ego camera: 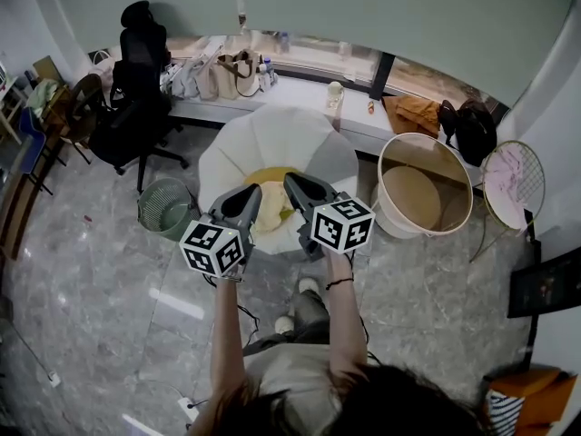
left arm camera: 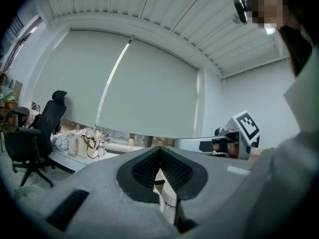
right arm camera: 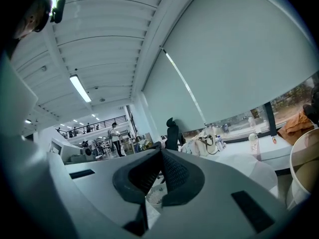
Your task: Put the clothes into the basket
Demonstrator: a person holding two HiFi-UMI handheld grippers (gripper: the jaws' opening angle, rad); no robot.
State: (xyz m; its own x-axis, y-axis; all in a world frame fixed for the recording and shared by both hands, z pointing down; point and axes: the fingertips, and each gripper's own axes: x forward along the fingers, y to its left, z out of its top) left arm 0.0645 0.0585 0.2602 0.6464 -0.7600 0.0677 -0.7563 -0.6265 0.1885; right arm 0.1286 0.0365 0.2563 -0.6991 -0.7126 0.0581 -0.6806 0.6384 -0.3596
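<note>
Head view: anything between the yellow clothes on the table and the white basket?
Nothing visible stands in the way. The yellow clothes lie on the round white table, and the white basket stands on the floor with its top open, just beside the table's right edge.

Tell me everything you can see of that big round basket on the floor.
The basket is a big round tub, cream-white with a tan bottom, and it looks smooth like plastic. It stands upright and open on the grey floor, close to the right of the white table. No clothes show inside it. A round wire stand is just to its right; whether the two touch I cannot tell.
</note>
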